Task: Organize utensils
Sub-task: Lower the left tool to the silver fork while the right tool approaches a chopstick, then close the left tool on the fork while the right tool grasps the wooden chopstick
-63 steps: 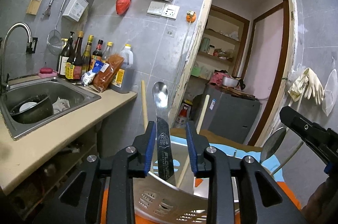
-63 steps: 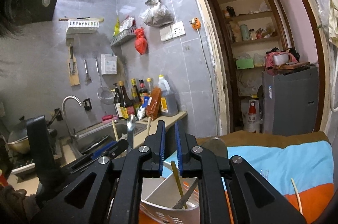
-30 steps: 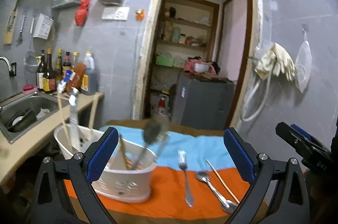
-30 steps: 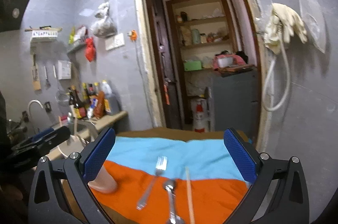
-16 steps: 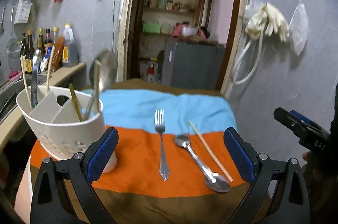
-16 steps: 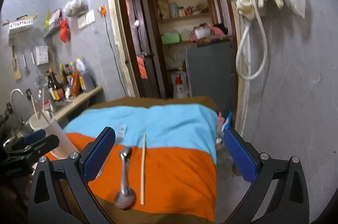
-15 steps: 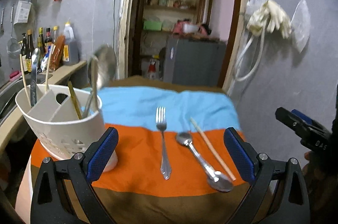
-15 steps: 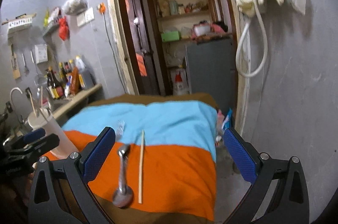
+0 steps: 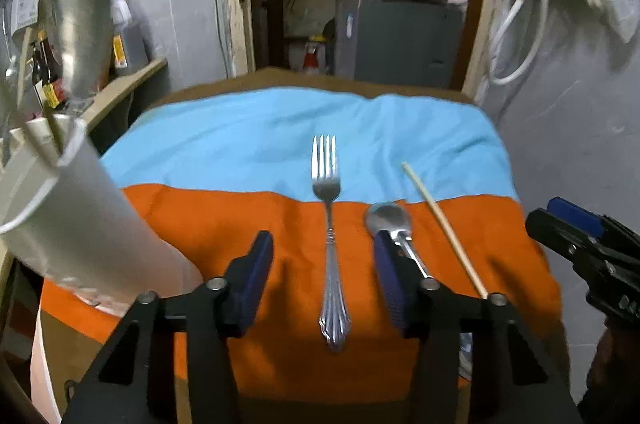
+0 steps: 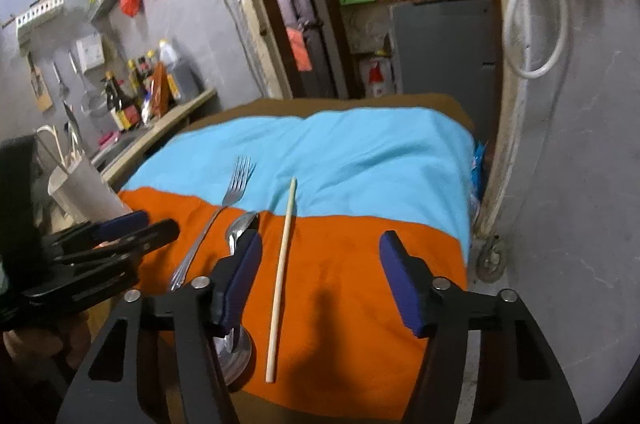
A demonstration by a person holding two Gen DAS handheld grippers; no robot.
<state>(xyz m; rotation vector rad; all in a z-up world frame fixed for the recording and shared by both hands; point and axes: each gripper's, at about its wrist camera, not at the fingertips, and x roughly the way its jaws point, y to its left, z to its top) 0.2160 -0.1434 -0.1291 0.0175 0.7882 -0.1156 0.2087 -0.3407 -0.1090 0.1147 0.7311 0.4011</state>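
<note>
A steel fork (image 9: 330, 232) lies on the orange and blue cloth (image 9: 248, 224), tines away from me. My left gripper (image 9: 324, 276) is open and empty, its fingers on either side of the fork's handle, just above it. Two steel spoons (image 9: 390, 224) and one wooden chopstick (image 9: 444, 228) lie right of the fork. A white utensil holder (image 9: 68, 224) with several utensils stands at the left. My right gripper (image 10: 320, 284) is open and empty above the orange cloth, right of the chopstick (image 10: 282, 272). The fork (image 10: 224, 208) and spoons (image 10: 238, 228) show there too.
The cloth-covered table ends at a grey wall (image 10: 580, 184) on the right. A kitchen counter (image 10: 172, 120) with bottles and a sink lies left. A doorway with shelves and a grey cabinet (image 9: 396, 40) is behind the table.
Both grippers have moved forward and down over the table. The left gripper's fingers have narrowed and now straddle the fork handle. The right gripper has dropped beside the chopstick.
</note>
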